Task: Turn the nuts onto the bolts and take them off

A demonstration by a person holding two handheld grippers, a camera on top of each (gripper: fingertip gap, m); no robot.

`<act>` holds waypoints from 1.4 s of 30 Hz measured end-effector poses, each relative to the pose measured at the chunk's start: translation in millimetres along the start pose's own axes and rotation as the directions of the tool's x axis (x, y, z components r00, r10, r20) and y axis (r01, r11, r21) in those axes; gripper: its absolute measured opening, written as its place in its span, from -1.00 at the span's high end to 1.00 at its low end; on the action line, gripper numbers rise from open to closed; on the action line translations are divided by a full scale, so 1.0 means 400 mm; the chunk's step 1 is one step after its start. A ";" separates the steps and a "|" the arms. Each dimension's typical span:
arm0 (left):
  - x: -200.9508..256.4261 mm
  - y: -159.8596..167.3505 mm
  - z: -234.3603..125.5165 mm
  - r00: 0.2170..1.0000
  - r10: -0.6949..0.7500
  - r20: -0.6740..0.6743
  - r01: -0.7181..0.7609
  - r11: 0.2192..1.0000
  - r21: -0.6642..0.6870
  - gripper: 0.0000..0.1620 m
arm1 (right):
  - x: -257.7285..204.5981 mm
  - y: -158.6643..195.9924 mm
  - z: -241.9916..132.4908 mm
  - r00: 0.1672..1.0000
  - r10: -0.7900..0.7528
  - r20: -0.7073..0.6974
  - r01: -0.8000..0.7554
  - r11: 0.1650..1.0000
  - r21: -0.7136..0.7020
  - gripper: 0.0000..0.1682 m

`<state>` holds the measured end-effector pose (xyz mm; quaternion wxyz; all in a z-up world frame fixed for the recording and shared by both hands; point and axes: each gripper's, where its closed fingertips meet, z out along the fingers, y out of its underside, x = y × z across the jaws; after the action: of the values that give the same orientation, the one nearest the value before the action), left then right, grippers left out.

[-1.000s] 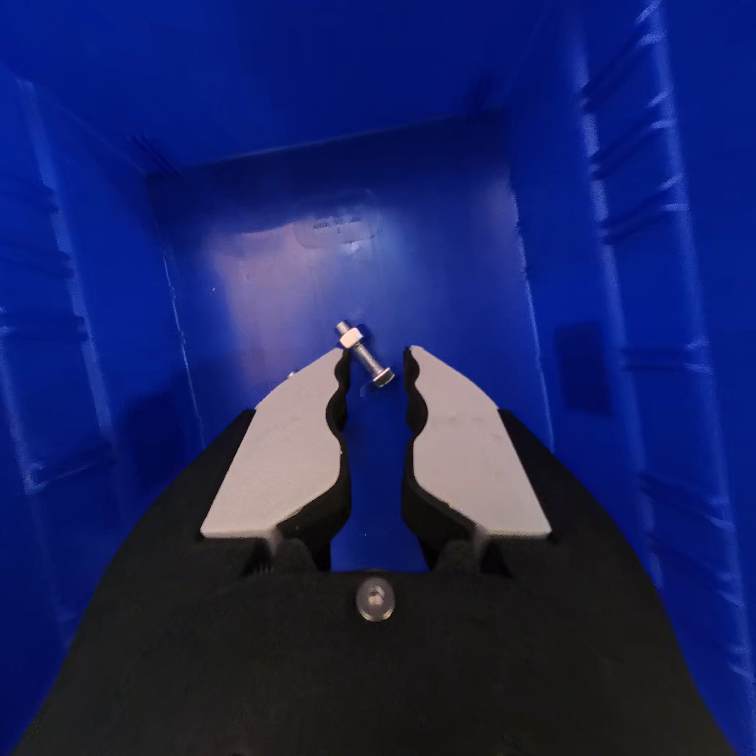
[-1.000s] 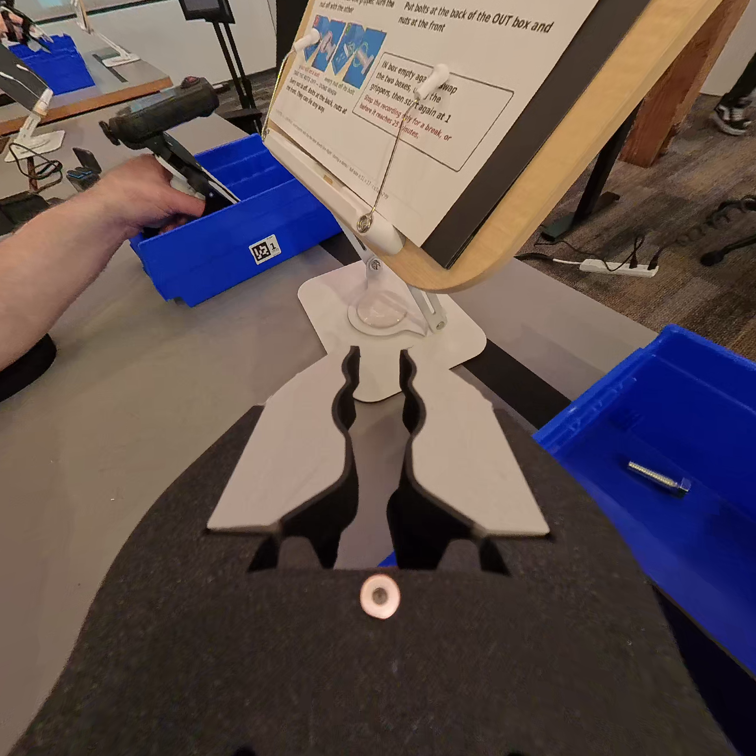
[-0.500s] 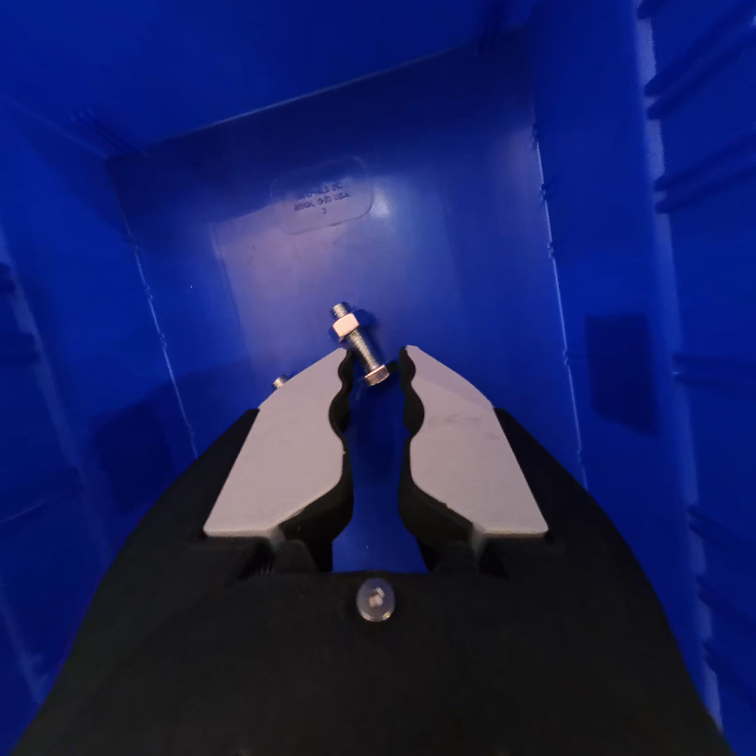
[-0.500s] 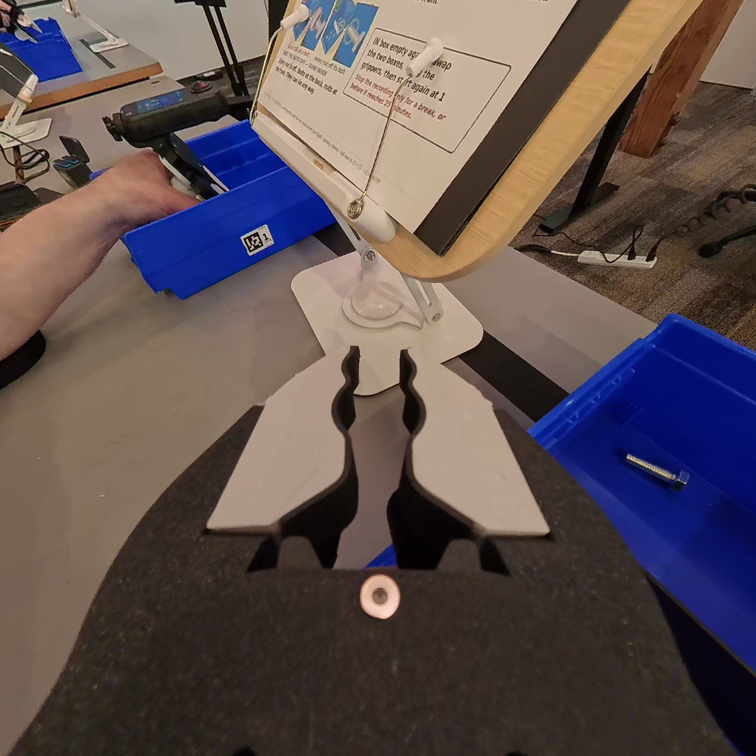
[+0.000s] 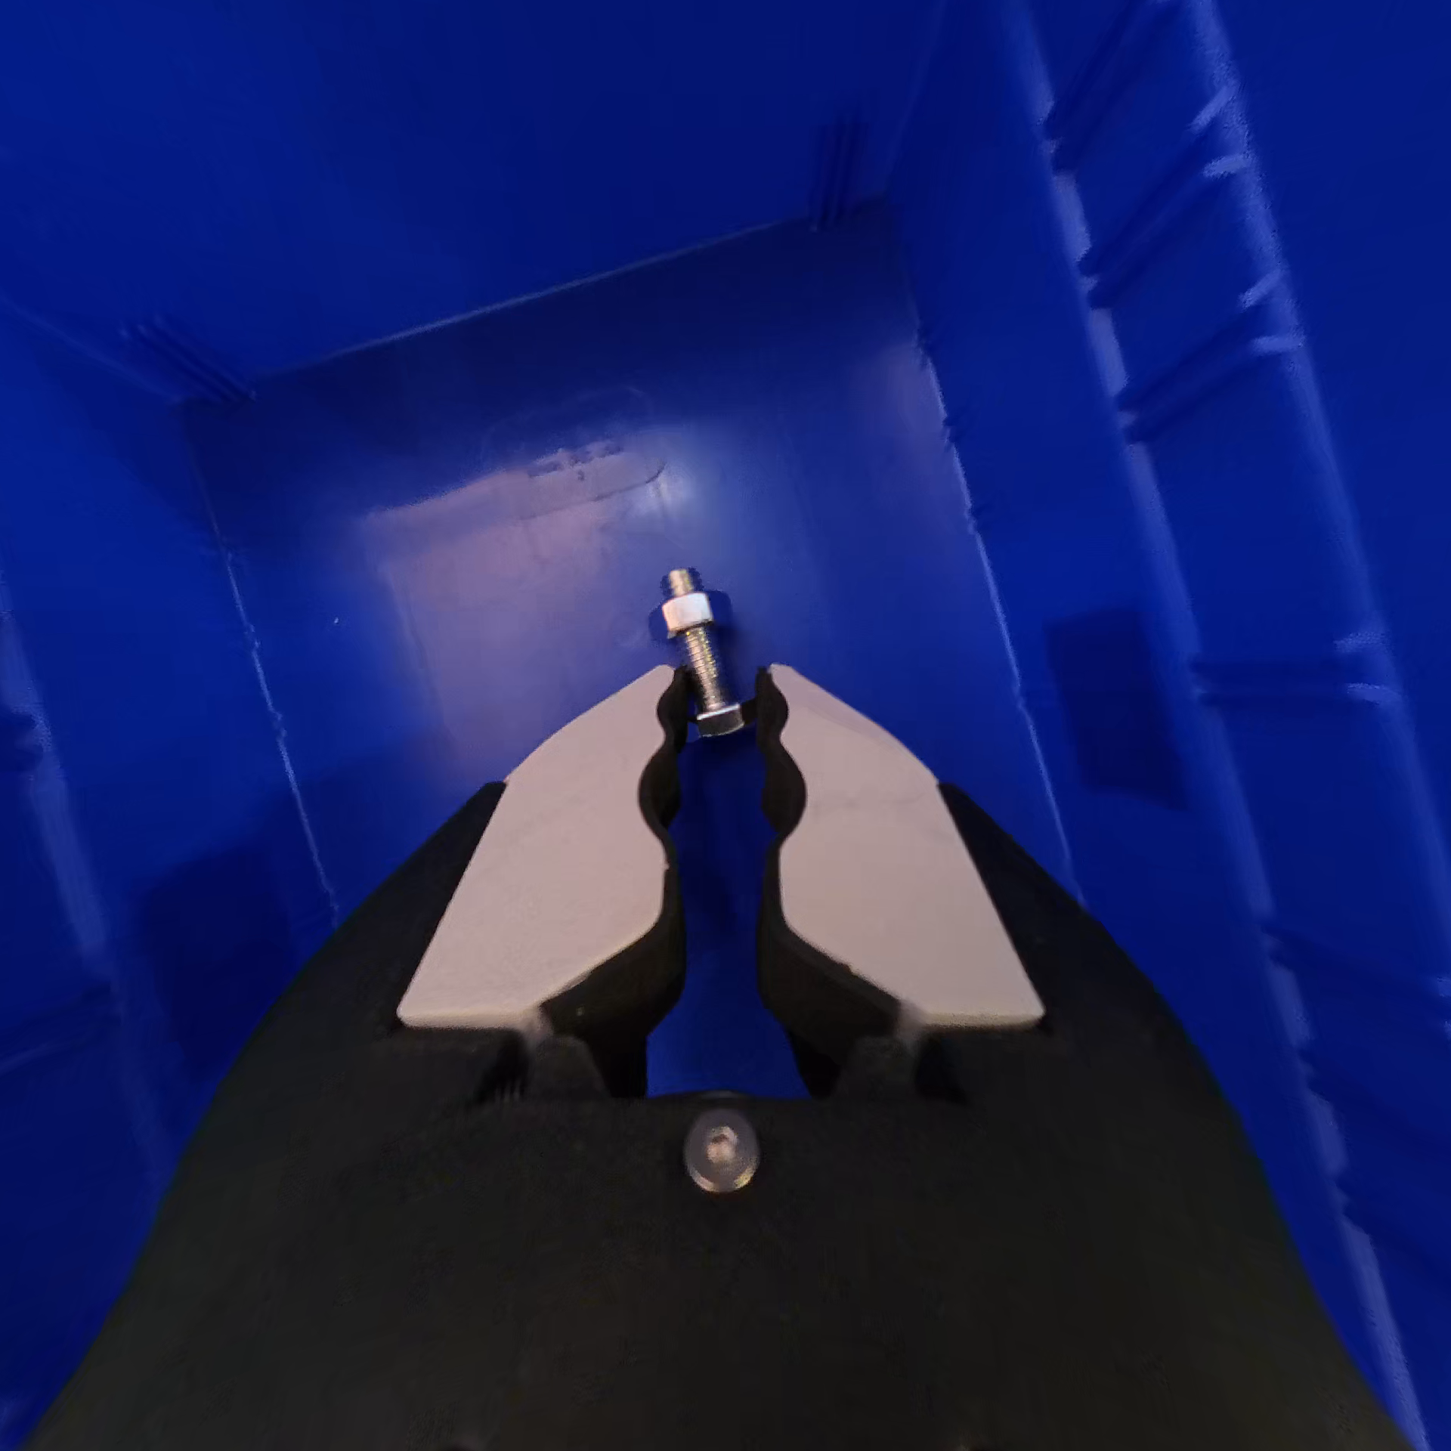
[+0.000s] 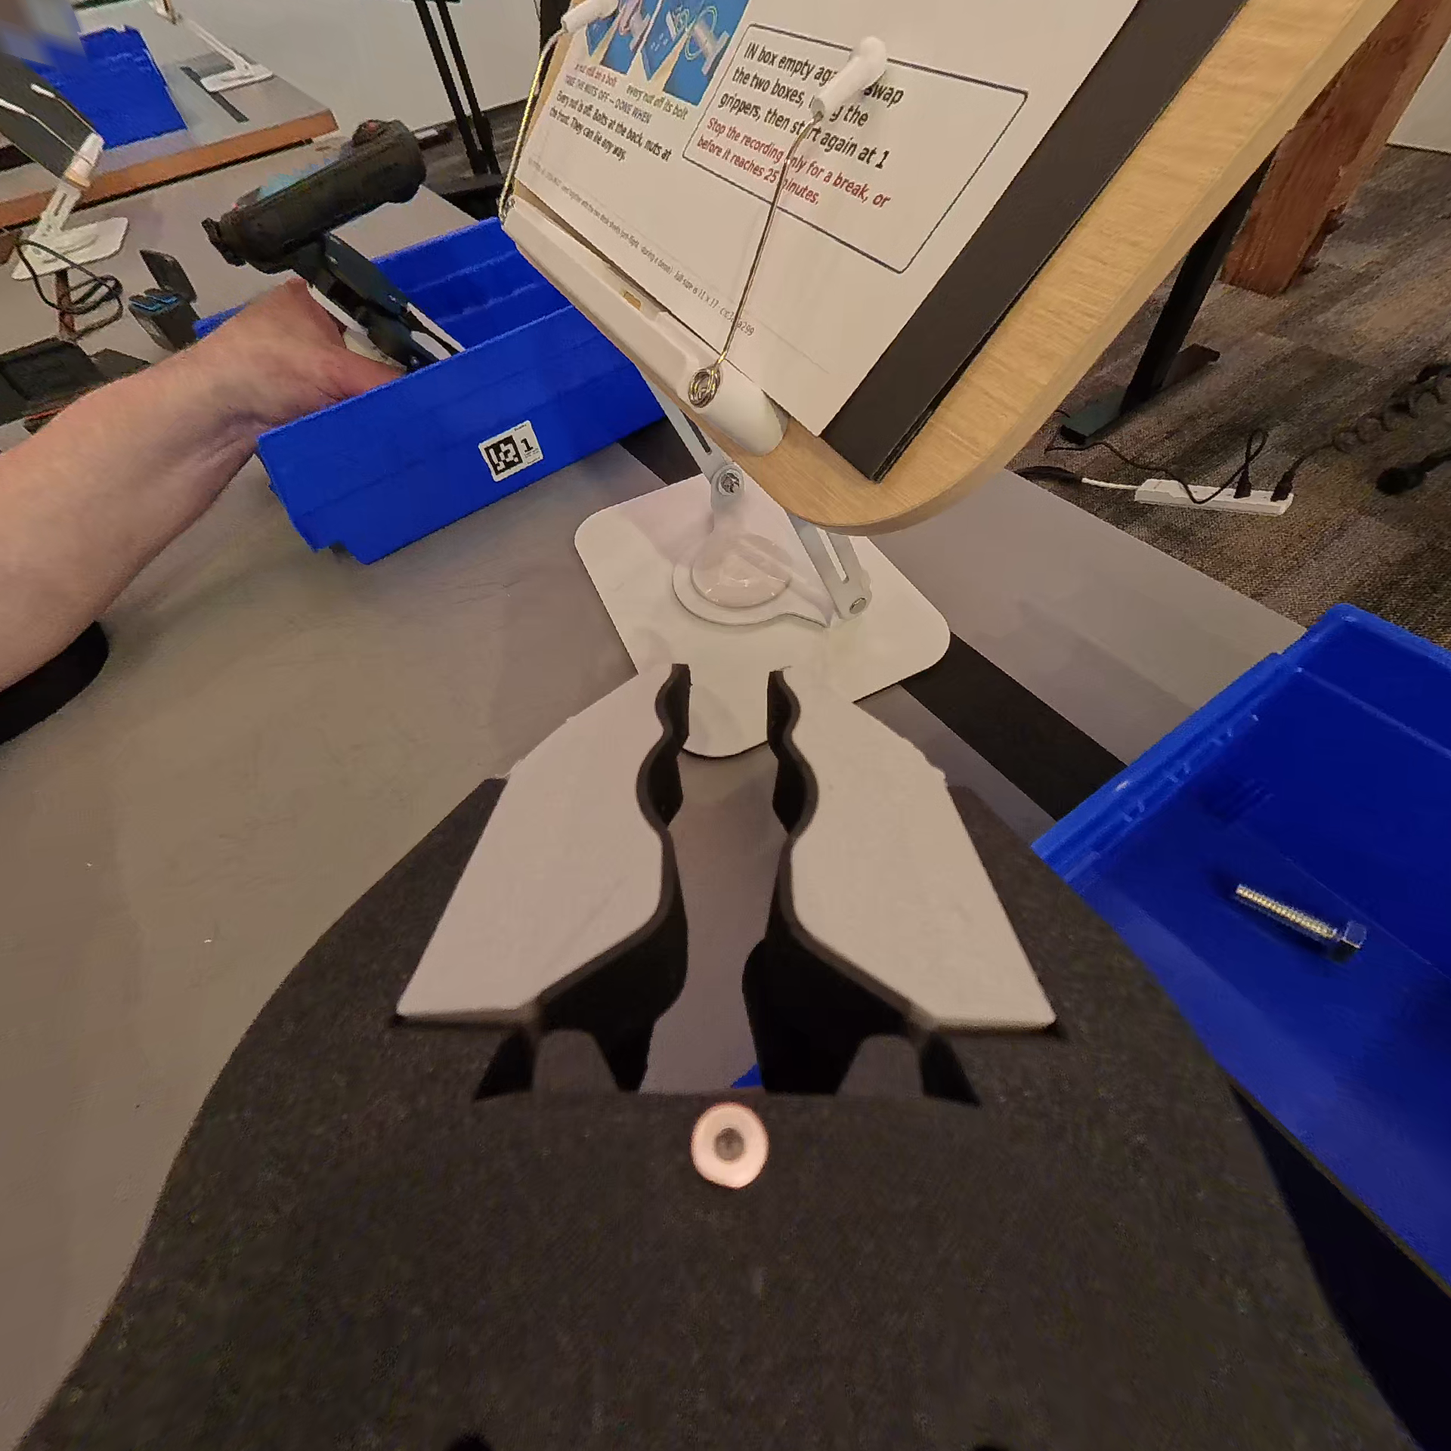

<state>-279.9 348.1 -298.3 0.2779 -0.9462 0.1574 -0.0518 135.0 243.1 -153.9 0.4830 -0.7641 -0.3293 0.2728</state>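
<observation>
In the left wrist view a silver bolt with a nut near its far end lies on the floor of a blue bin. My left gripper is open inside this bin. The bolt's head end lies between its fingertips, close to the left finger. My right gripper is open and empty above the grey table. A second blue bin at the right holds a bare bolt. The left gripper also shows far left, in a hand, reaching into the first bin.
A white stand base carries a tilted wooden board with an instruction sheet just beyond my right gripper. A person's forearm lies across the table's left. Another table with a blue bin is behind. Spacing between my two grippers at the tips: around 45 centimeters.
My left gripper has moved forward and turned, so the bolt now lines up with it and its head sits between the fingertips. The right gripper has barely moved.
</observation>
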 end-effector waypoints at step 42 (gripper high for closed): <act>0.559 -0.246 -0.528 0.579 0.604 -0.548 0.148 0.582 0.799 0.89 | -0.226 -0.148 -0.025 0.960 -0.082 0.269 0.016 0.971 0.237 0.67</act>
<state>-81.2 245.8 -65.1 0.5643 -0.5684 0.3595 -0.4788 71.0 186.8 -86.9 0.5248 -0.6483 -0.3783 0.4015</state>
